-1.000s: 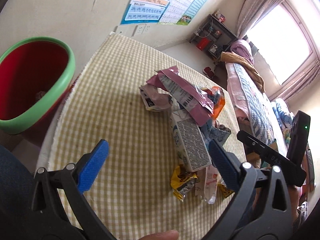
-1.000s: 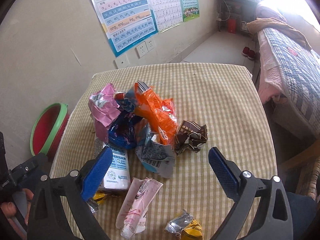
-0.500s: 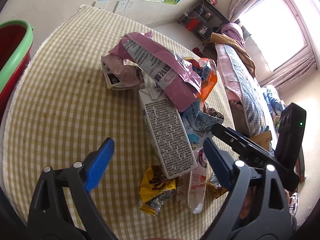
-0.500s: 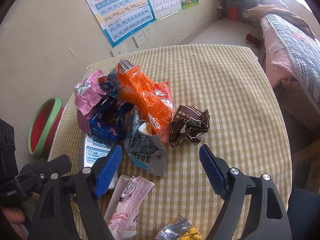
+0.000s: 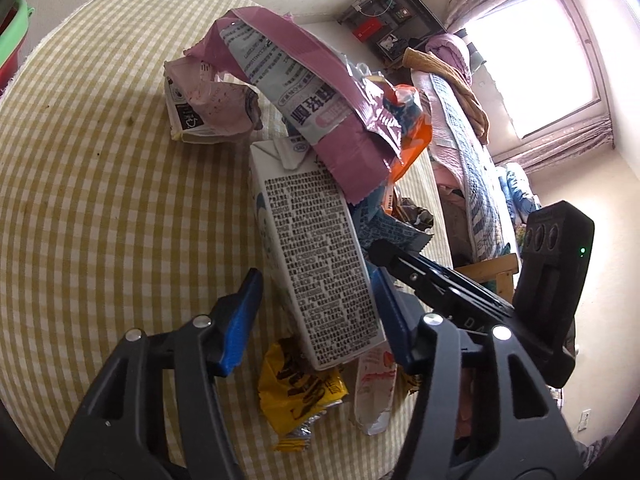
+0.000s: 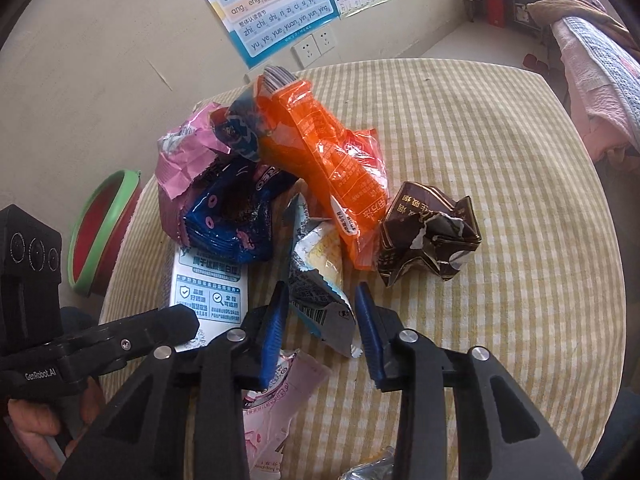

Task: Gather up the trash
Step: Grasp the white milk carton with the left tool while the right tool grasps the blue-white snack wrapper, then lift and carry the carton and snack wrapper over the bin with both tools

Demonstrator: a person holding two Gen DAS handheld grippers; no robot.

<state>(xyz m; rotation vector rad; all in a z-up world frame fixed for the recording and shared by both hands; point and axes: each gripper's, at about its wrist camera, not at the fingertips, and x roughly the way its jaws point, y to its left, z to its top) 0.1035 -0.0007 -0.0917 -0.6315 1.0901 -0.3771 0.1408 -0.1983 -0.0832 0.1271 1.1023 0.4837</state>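
Observation:
A pile of trash lies on the checked table (image 5: 88,184). My left gripper (image 5: 320,304) is open, its blue pads on either side of a white milk carton (image 5: 320,264) that lies flat; the right pad looks close to the carton. A pink wrapper (image 5: 304,92) rests over the carton's far end. My right gripper (image 6: 320,320) is open around a silver and blue wrapper (image 6: 320,292). An orange bag (image 6: 332,168), a blue cookie bag (image 6: 236,220) and a crumpled brown carton (image 6: 428,232) lie behind it.
A red bin with a green rim (image 6: 104,236) stands beside the table on the left. A yellow wrapper (image 5: 300,392) and a pink and white packet (image 6: 276,404) lie near the front edge. A bed (image 5: 468,152) stands to the right.
Both grippers have moved forward into the pile and narrowed: the left now straddles the milk carton, the right straddles the silver wrapper.

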